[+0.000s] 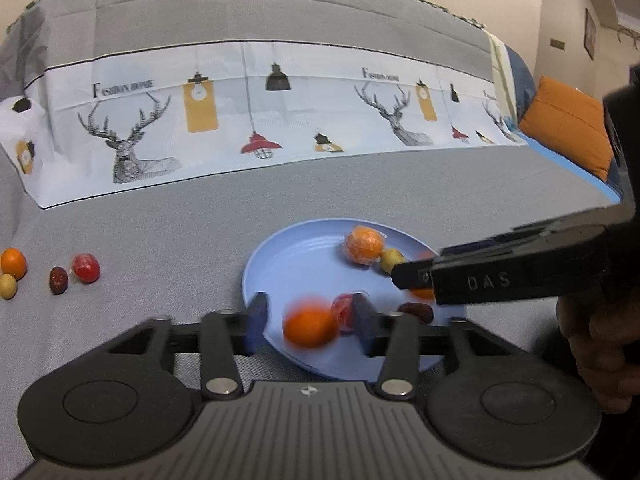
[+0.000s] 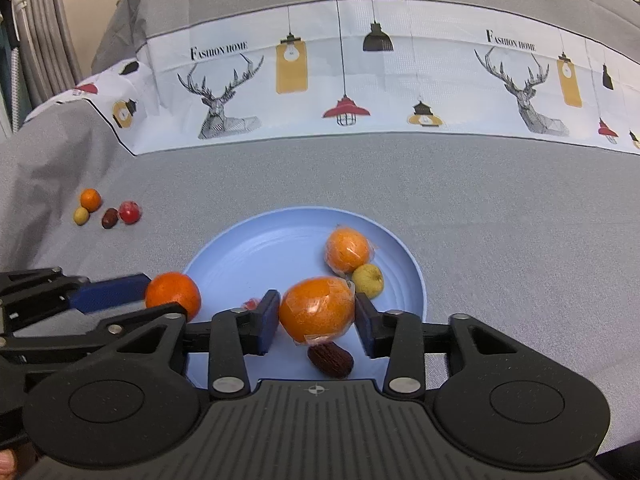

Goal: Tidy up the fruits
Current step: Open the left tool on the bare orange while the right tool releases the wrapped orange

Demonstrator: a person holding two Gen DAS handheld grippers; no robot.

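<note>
Both hand-held grippers over the blue plate (image 2: 404, 276), jaws parted (oranges (image 2: 317, 310) loose between them, unpinched).

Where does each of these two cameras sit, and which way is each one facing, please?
Left wrist: on the left gripper, looking forward and down at the blue plate; a hand holds the right gripper.
Right wrist: on the right gripper, looking down over a wrapped orange; the left gripper enters at left.
Shared: the plate, the grey cloth, loose fruits at left.
</note>
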